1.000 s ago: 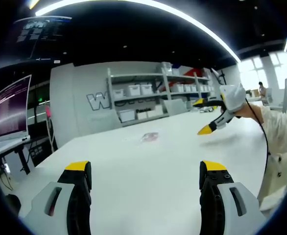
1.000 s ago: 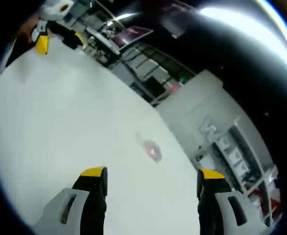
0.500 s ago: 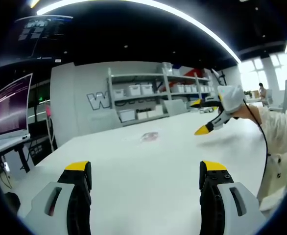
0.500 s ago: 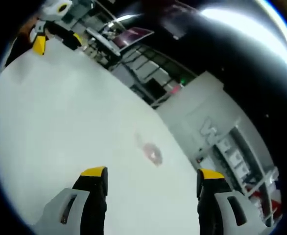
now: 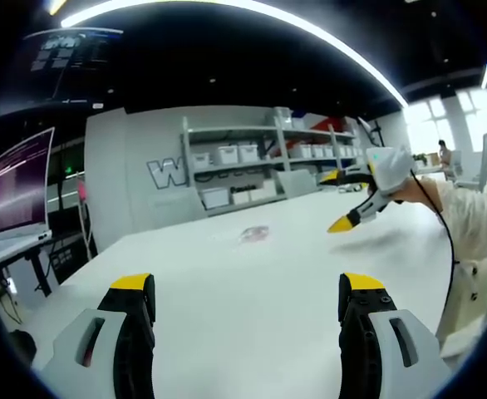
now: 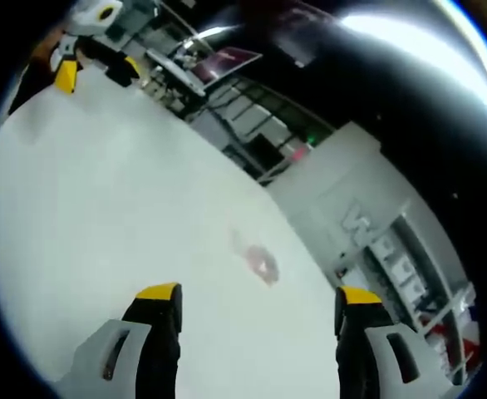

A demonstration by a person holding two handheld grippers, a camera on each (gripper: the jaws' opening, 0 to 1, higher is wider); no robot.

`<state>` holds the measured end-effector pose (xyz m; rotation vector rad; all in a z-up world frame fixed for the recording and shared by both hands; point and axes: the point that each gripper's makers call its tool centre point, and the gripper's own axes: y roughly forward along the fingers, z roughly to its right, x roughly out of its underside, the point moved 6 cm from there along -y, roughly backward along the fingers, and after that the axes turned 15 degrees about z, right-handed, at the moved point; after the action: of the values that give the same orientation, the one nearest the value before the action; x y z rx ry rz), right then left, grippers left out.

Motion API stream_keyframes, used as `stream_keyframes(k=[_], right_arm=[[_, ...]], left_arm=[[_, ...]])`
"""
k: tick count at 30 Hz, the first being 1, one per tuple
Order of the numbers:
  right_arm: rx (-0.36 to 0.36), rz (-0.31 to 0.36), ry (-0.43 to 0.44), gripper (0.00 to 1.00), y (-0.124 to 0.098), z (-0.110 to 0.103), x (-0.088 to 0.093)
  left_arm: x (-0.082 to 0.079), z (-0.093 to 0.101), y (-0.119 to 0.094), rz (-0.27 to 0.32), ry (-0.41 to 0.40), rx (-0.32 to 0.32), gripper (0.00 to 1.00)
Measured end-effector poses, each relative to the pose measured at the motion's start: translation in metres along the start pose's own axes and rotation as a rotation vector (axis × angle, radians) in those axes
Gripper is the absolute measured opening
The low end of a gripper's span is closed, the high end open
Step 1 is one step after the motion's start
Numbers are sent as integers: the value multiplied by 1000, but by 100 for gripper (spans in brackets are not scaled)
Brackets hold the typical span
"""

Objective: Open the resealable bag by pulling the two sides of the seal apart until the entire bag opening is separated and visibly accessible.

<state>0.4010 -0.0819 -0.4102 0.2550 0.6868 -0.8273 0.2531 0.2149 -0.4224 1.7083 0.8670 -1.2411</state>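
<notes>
Both hand-held grippers, left (image 5: 245, 303) and right (image 6: 256, 320), spread wide above table (image 5: 252, 266), well short of resealable bag (image 5: 254, 233)

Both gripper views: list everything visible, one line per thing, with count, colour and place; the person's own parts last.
Resealable bag: one, clear with a reddish patch, lying flat mid-table, untouched.
Table: one, white, under both grippers.
Shelving unit: one, grey, holding white bins, against the back wall.
Monitor: one, lit screen, on a desk left of the table.
Left gripper: one, grey with black jaws and yellow tips, jaws apart, above the near table edge.
Right gripper: one, same colours, jaws apart, pointing at the bag.
Sleeve: one, white, behind the right gripper.
</notes>
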Motion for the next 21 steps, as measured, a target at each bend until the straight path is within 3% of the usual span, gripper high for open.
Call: stream_keyframes(k=[21], right_arm=[[-5, -9, -9, 73, 14, -1, 5]], left_arm=[[0, -5, 0, 2, 0, -10, 90]])
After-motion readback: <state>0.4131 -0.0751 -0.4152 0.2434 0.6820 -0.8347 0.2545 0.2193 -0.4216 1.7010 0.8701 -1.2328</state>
